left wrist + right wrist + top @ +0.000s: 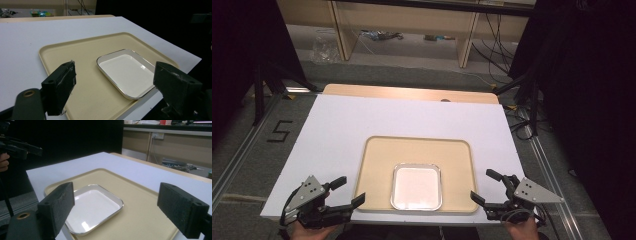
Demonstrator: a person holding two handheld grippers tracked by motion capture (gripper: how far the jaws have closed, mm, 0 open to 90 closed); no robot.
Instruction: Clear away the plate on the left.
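Currently the white square dish sits empty at the near middle of the beige tray, which lies on the white table. My left gripper and right gripper flank the tray's near corners, jaws spread wide, touching nothing.

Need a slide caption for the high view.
Open left tool and right tool flank a white dish on a beige tray.

dish: glossy white, metal-look rim | tray: matt beige plastic | table: smooth matt white
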